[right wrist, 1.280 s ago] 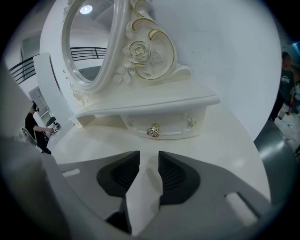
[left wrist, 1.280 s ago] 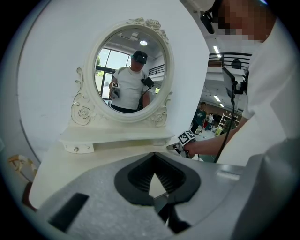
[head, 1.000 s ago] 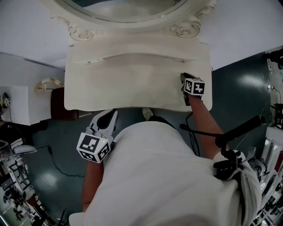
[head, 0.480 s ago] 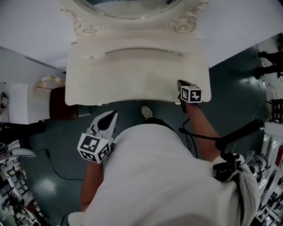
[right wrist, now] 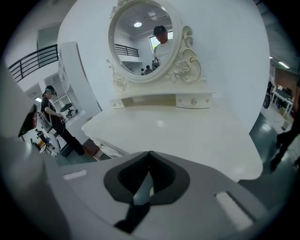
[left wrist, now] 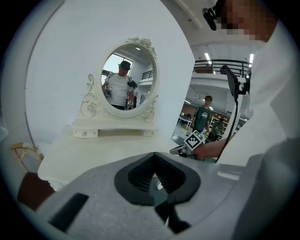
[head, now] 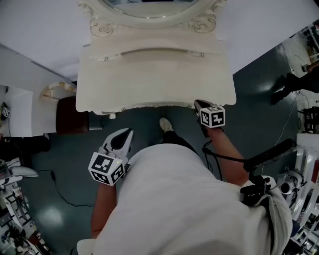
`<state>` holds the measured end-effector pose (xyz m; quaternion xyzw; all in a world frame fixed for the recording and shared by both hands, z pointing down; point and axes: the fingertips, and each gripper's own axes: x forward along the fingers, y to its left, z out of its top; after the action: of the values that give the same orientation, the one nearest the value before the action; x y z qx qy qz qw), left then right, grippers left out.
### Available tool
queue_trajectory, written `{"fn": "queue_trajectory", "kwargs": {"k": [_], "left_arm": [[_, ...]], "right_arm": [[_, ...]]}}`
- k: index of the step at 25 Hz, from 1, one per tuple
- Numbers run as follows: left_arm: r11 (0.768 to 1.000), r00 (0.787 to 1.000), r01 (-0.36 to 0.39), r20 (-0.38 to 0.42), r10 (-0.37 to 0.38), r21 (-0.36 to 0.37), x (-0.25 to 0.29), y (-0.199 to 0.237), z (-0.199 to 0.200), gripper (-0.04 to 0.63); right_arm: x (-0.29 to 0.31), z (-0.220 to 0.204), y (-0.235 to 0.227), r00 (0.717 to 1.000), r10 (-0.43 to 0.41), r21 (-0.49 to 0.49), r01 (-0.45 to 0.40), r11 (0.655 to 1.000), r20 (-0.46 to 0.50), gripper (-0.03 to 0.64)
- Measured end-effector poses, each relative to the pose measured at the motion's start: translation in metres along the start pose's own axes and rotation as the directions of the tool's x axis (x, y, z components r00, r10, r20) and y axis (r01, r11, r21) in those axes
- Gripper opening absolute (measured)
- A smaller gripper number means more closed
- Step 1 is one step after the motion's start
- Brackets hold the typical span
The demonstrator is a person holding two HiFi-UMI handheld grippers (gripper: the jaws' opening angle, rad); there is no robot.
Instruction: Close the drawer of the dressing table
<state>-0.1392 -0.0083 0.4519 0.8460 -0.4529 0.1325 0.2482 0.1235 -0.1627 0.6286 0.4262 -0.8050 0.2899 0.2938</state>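
Note:
The cream dressing table (head: 154, 74) with its oval mirror (head: 149, 7) stands at the top of the head view. Below the tabletop's front edge only a thin carved strip of the front (head: 149, 106) and a small knob (head: 112, 116) show. No drawer juts out past that edge. My right gripper (head: 198, 103) is shut and holds nothing, just off the table's front right corner over the floor. My left gripper (head: 126, 132) hangs over the dark floor, short of the table's left half, its jaws together and nothing in them. The left gripper view shows the right gripper (left wrist: 180, 150) beside the table.
A dark brown stool (head: 67, 115) stands by the table's left end, with a white cabinet (head: 20, 117) beyond it. A cable (head: 65, 194) runs across the floor at left. Racks and gear (head: 304, 164) crowd the right side. My shoe (head: 166, 124) is near the table front.
The right gripper has come back off the tabletop, past the front edge. The left gripper has also drawn away from the table, and the gap between me and the table has grown.

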Motion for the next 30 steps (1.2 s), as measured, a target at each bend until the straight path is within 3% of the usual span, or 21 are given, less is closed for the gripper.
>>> {"fn": "queue_trajectory", "kwargs": {"k": [15,30], "left_arm": [[0.999,0.999,0.048,-0.009,-0.048,0.006,-0.053,-0.026,-0.06,0.0],[0.998,0.998,0.061,-0.017,-0.061,0.008,-0.078,-0.038,-0.095,0.0]], "right_arm": [[-0.061,-0.06,0.112,0.995,0.101,-0.104,-0.1,0.99,0.01,0.001],[-0.088,-0.081,0.171,0.989,0.147,-0.227,-0.142,0.963,0.008,0.0]]}}
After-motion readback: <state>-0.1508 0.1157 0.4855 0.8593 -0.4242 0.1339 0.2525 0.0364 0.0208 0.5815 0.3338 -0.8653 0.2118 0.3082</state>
